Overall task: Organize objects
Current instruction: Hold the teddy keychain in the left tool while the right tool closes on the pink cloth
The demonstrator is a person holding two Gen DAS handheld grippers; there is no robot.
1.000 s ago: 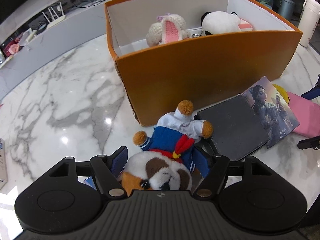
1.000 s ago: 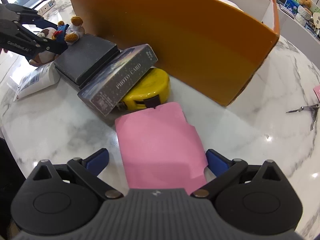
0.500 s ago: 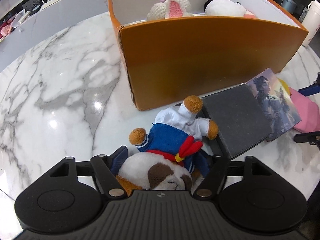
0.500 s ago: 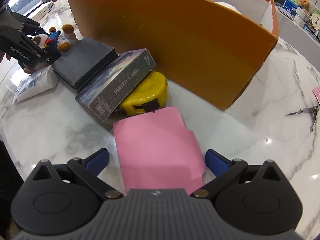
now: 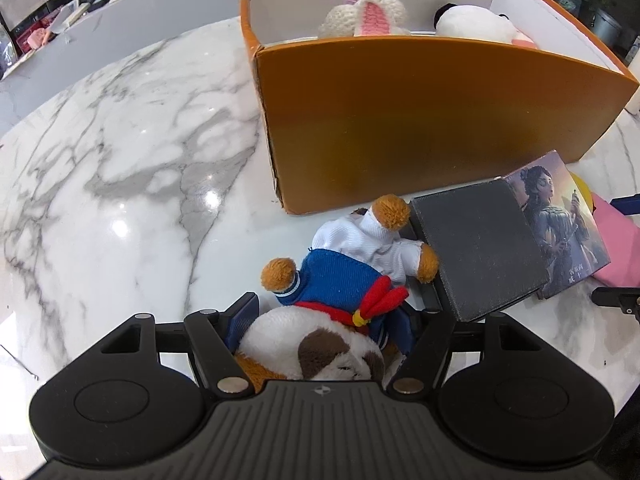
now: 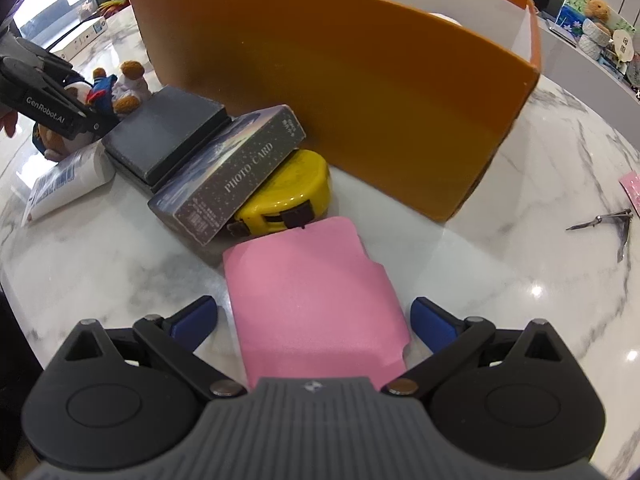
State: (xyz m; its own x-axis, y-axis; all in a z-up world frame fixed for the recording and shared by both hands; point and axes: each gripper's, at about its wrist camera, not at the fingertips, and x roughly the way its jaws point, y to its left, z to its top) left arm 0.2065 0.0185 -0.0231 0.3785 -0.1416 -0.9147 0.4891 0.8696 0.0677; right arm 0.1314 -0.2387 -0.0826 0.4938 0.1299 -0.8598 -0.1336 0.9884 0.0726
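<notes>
Marble table (image 5: 120, 168): white with grey veining, bearing all items listed. Left gripper (image 5: 324, 326): pointing steeply down at 6 o'clock of its view, its blue pads pinching the head of a plush dog (image 5: 340, 292); the jaws have just been closing a little on that head. The plush dog, wearing a blue sweater, red scarf and white trousers, is lying with its feet toward 12 o'clock, one foot touching a dark grey box (image 5: 480, 248) at its 3 o'clock. Orange box (image 5: 420, 120): open-topped, white inside, standing at 12 o'clock of the toy and holding a crocheted rabbit (image 5: 368, 16) and a white plush (image 5: 472, 24) side by side. Photo card box (image 6: 236, 172): lettered "PHOTO CARD", leaning against the dark grey box's far edge and resting partly on a yellow tape measure (image 6: 288, 196) just beside the orange wall. Pink sheet (image 6: 316, 300): lying flat at 6 o'clock of the tape measure, its near end sitting between the fingers of the right gripper (image 6: 314, 318), whose jaws are standing spread wide, the pads clear of both edges. White tube (image 6: 64, 184): lying at 9 o'clock in the right view, under the left gripper. Metal clippers (image 6: 608, 220): resting well apart at 3 o'clock.
</notes>
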